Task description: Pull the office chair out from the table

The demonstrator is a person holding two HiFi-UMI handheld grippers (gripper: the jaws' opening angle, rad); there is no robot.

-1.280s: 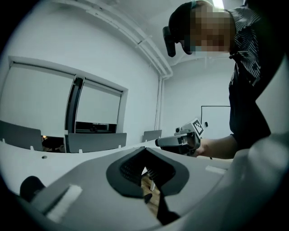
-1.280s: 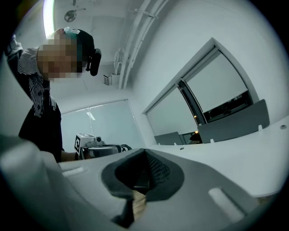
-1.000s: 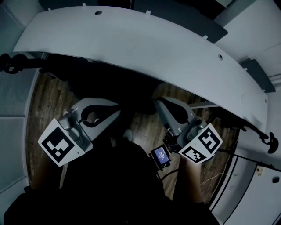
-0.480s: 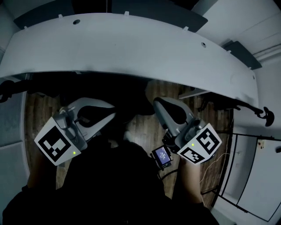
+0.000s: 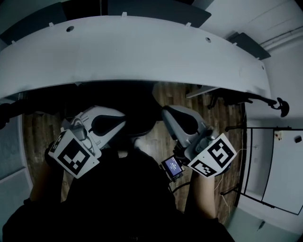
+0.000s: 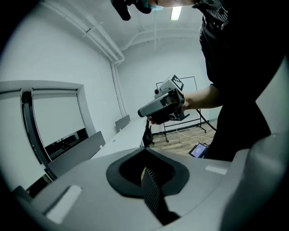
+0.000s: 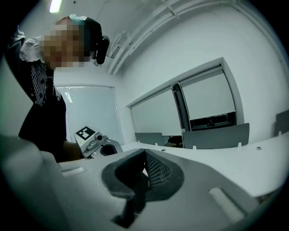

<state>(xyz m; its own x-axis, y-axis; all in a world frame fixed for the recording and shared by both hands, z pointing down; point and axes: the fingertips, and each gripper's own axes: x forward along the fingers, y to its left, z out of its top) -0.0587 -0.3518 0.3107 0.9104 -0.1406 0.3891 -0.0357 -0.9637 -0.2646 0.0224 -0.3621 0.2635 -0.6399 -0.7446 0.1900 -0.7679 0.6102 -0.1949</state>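
Beside table (image 5: 142, 52): left tool (image 5: 122, 120), right tool (image 5: 165, 114)

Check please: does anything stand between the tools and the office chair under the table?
Nothing visible does. The dark office chair, dim under the white table, lies directly between the left tool and right tool. Both are shut and empty; contact is unclear.

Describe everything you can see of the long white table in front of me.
The table is long, white and smooth, with a matte top that looks laminated. In the head view it appears bowed across the picture, its near edge over deep shadow and wood floor. Small round holes pierce the top, and little white tabs line its far edge, where grey divider panels stand. Nothing is seen lying on it.
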